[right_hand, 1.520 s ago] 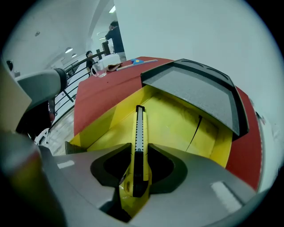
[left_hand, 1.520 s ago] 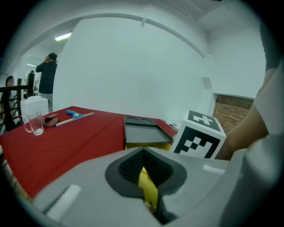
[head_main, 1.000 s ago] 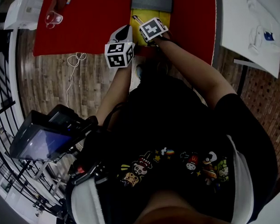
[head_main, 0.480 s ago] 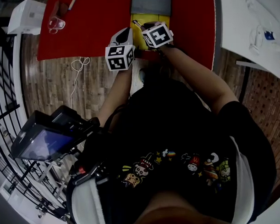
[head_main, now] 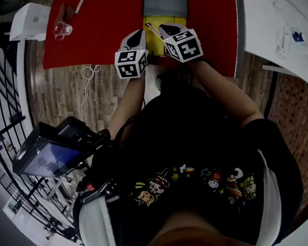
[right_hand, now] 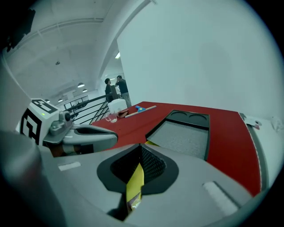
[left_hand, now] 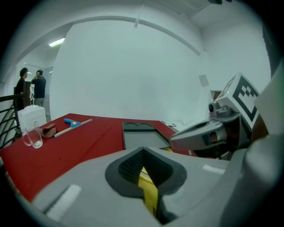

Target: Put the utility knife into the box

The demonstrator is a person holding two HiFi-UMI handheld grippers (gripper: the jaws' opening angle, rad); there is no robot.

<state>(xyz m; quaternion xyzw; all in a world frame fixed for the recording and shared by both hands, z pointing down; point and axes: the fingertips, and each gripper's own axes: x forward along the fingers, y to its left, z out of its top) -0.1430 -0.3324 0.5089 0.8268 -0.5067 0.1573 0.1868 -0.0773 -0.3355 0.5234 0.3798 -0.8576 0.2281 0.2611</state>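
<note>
yellow flap sits in left gripper fingers and just-closed right gripper fingers.

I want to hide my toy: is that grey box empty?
Looks empty: the grey box on the red cloth shows only its bare floor and two round hollows.

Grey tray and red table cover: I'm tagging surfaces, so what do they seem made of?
Grey tray: dark rim, likely plastic; floor grainy and matte, perhaps foam or felt. Red table cover: flat, matte, no glare, probably cloth or felt; weave too small to tell.
</note>
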